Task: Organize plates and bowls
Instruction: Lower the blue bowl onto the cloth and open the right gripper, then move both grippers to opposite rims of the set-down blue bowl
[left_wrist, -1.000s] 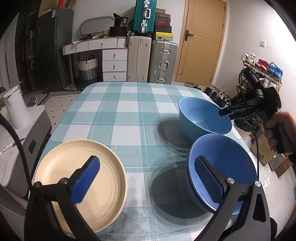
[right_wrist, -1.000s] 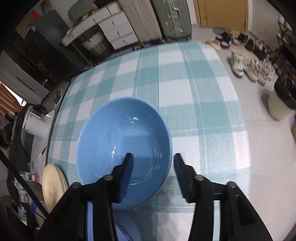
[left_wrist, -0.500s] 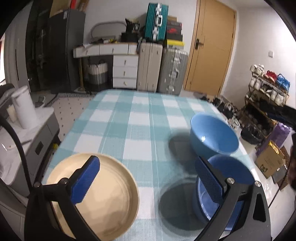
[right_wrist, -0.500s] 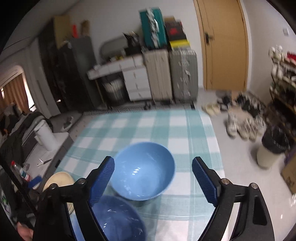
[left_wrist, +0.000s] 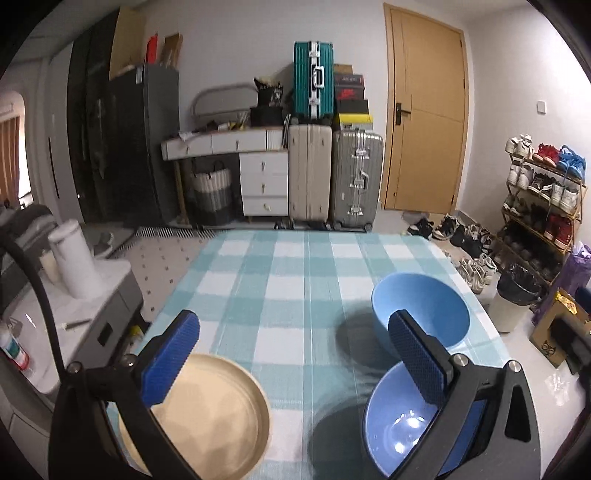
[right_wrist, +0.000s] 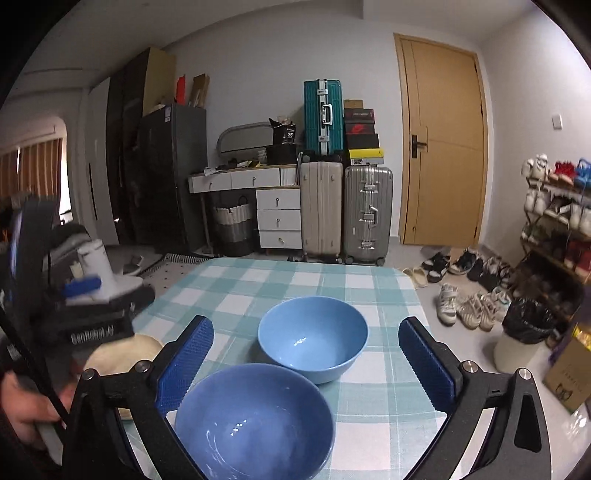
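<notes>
While both grippers hang empty — right gripper just spread wide, left gripper agape — two blue bowls sit unstacked beside the cream plate on the table — sorting seems barely begun.

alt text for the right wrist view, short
Two empty blue bowls sit on a checked table: the near bowl between the open right tongs, the far bowl just beyond. A cream plate lies left, suitcases and a door behind.
</notes>
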